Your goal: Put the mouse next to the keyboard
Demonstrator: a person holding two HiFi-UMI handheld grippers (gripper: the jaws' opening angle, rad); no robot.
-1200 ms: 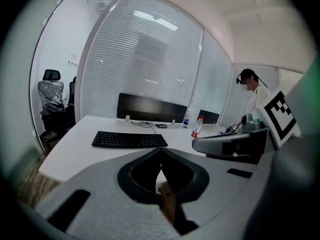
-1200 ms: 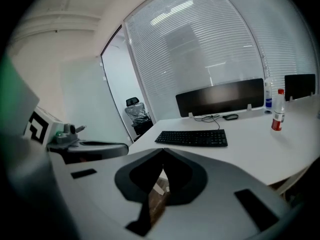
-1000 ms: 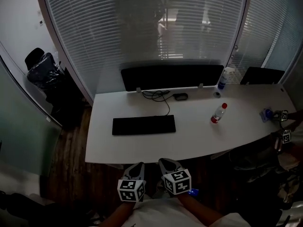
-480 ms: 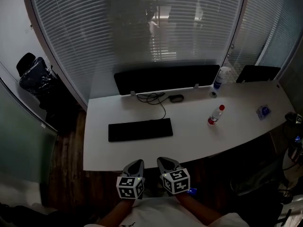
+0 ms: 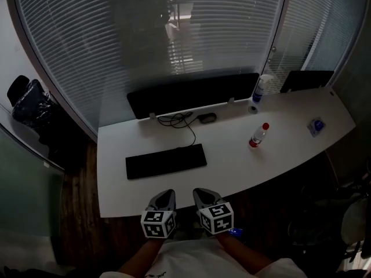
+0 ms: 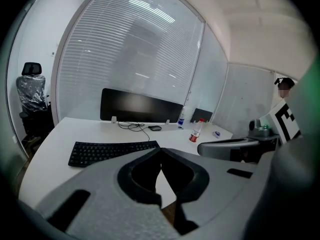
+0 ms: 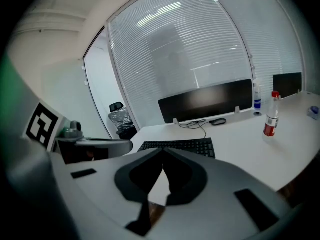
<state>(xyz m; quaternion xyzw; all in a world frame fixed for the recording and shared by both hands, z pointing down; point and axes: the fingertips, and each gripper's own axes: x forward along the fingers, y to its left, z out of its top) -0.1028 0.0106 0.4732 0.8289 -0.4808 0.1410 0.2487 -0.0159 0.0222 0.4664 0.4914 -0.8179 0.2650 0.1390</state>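
Note:
A dark mouse (image 5: 207,117) lies at the back of the white desk (image 5: 232,167), just in front of the black monitor (image 5: 191,92), with its cable looping beside it. The black keyboard (image 5: 166,161) lies nearer me, left of centre. The mouse (image 6: 155,128) and keyboard (image 6: 111,150) also show in the left gripper view, and the mouse (image 7: 217,121) and keyboard (image 7: 181,146) in the right gripper view. My left gripper (image 5: 164,198) and right gripper (image 5: 202,196) hang side by side below the desk's front edge, both shut and empty.
A bottle with a red cap (image 5: 258,135) stands right of the keyboard. A white spray bottle (image 5: 262,87) and a small roll sit by the monitor's right end. A small blue object (image 5: 315,126) lies far right. An office chair (image 5: 26,106) stands at the left.
The head view has shifted, so the desk and everything on it slid left and slightly down in the frame. Both grippers stay together, shut, below the desk edge.

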